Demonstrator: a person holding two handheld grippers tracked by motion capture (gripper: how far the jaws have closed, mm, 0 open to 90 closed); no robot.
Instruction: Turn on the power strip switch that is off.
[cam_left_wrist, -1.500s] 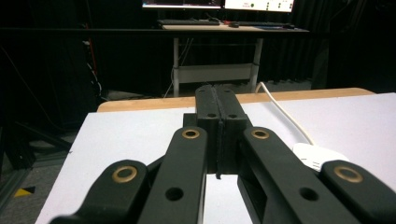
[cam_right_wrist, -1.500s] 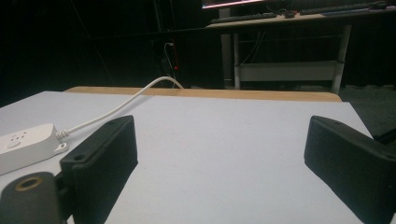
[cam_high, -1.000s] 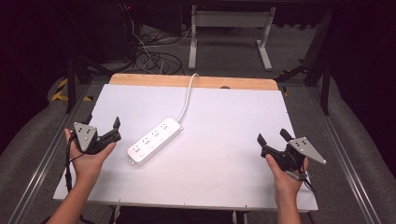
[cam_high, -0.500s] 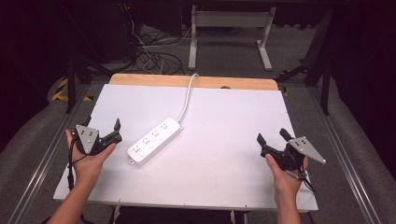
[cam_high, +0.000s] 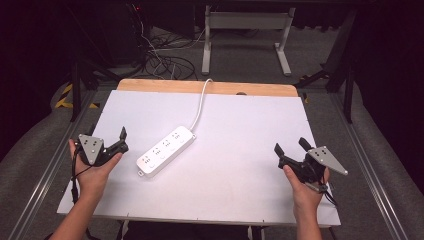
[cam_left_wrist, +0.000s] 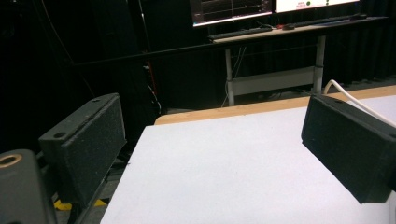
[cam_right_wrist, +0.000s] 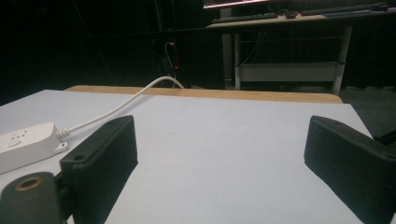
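One power strip (cam_high: 165, 150), apparently four-socketed, between two gaping tongs (cam_high: 119, 141).

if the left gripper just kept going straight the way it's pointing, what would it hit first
Probably nothing on the table: the left gripper points at bare white table beyond its open jaws, with the power strip off to its right, though depth is hard to judge.

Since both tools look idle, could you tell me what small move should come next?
Probably ease the left tool toward the power strip: its jaws stand open, nothing is held, and the strip lies closer to it than to the right tool.
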